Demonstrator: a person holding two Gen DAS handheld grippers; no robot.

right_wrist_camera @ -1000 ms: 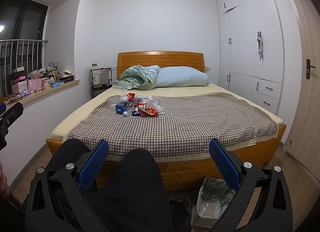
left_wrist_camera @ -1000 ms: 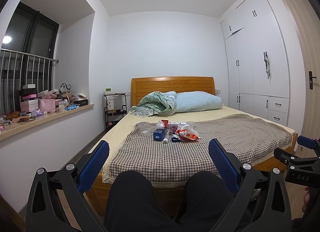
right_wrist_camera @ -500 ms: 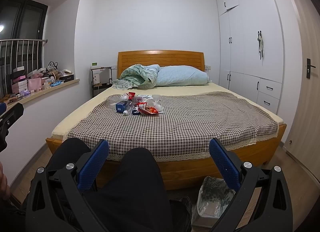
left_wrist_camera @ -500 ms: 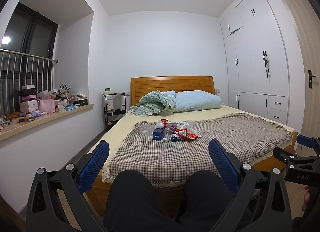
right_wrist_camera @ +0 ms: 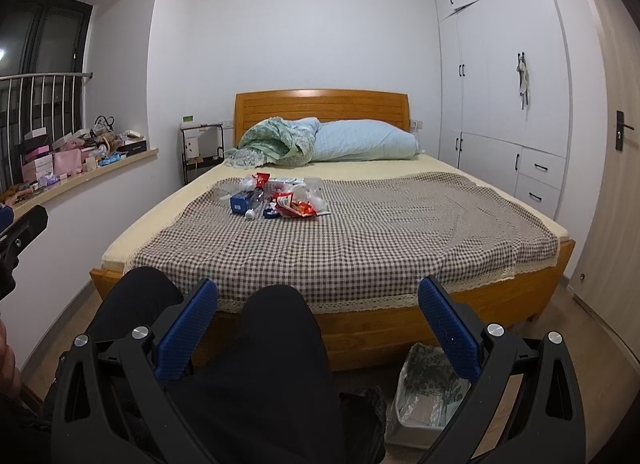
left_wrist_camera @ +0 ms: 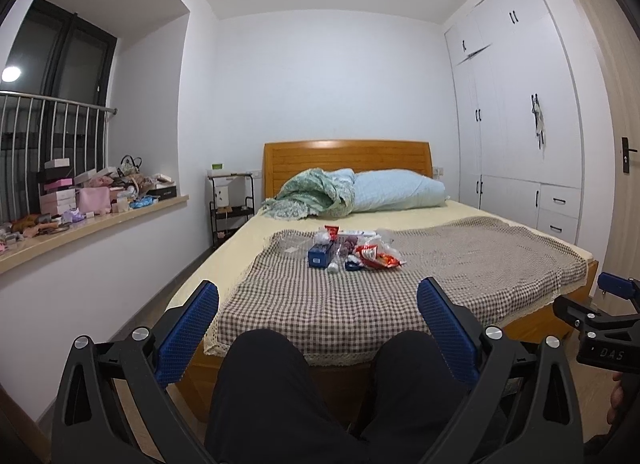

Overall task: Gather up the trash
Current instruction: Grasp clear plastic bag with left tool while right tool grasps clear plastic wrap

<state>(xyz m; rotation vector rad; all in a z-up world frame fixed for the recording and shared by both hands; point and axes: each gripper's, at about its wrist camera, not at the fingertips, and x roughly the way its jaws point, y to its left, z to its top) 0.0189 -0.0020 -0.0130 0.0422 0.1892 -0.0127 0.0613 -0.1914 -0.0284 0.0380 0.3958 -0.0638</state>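
Both grippers are held low over the person's knees [left_wrist_camera: 280, 376], pointed at the bed [right_wrist_camera: 400, 320]; the left gripper [left_wrist_camera: 318, 314] has its blue pads spread wide with nothing between them, and the right gripper [right_wrist_camera: 318, 314] is the same, jaws well apart and empty.

The trash [right_wrist_camera: 276, 196] sits in a little heap on the checked blanket [right_wrist_camera: 380, 240], toward the left side of the bed and nearer the pillows than the foot; well apart from both grippers. In the heap I can make out a blue box [left_wrist_camera: 320, 255], a red wrapper [left_wrist_camera: 378, 258] just right of it, a small white cap [left_wrist_camera: 333, 267] at the front, and some clear plastic (the rest is too small to tell).

A bin [right_wrist_camera: 424, 396] with a patterned liner stands on the floor by the foot of the bed, just under the right gripper's right finger; it shows only in the right view.

At the head there's a blue pillow [right_wrist_camera: 364, 142] and a bunched green quilt [right_wrist_camera: 272, 142] beside it; the windowsill [left_wrist_camera: 92, 224] on the left is piled with boxes and clutter; white wardrobe [left_wrist_camera: 516, 136] on the right.
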